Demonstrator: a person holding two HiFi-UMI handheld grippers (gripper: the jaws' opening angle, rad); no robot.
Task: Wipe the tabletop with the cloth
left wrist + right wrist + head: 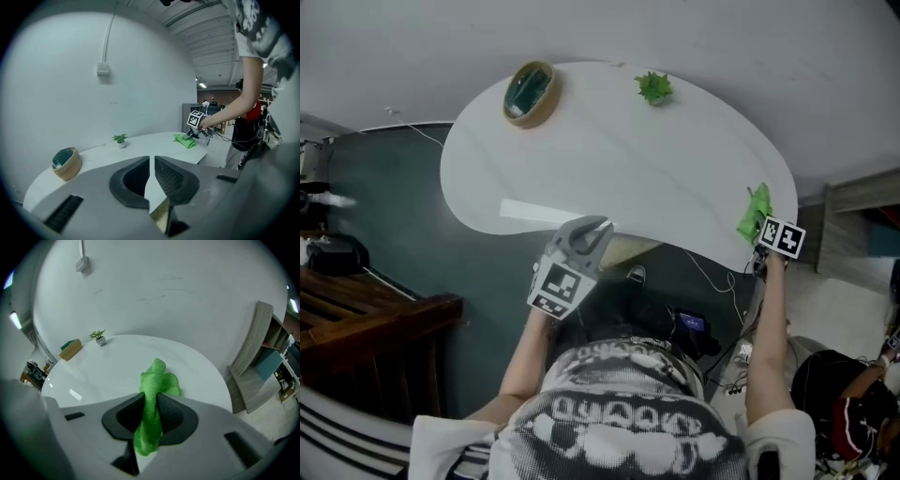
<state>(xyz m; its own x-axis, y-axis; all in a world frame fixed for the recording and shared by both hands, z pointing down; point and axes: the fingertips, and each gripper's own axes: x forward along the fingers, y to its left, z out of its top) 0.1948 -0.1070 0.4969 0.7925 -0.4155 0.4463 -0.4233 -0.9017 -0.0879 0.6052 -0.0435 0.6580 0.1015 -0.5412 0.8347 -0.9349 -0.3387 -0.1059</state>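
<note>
A white, rounded tabletop (609,159) fills the middle of the head view. A bright green cloth (755,214) lies bunched at its right edge. My right gripper (761,230) is shut on the cloth. In the right gripper view the cloth (157,380) runs up between the jaws of that gripper (150,401) and spreads onto the tabletop (117,371) ahead. My left gripper (592,232) hovers at the table's near edge, shut with nothing in it. The left gripper (151,161) has only a thin slit between its jaws, and the cloth (185,140) shows far off to the right.
A woven basket (531,92) stands at the back left of the table and a small potted plant (654,88) at the back middle. A dark wooden bench (366,309) is at the left. A wooden shelf (853,202) stands at the right. Cables hang under the table.
</note>
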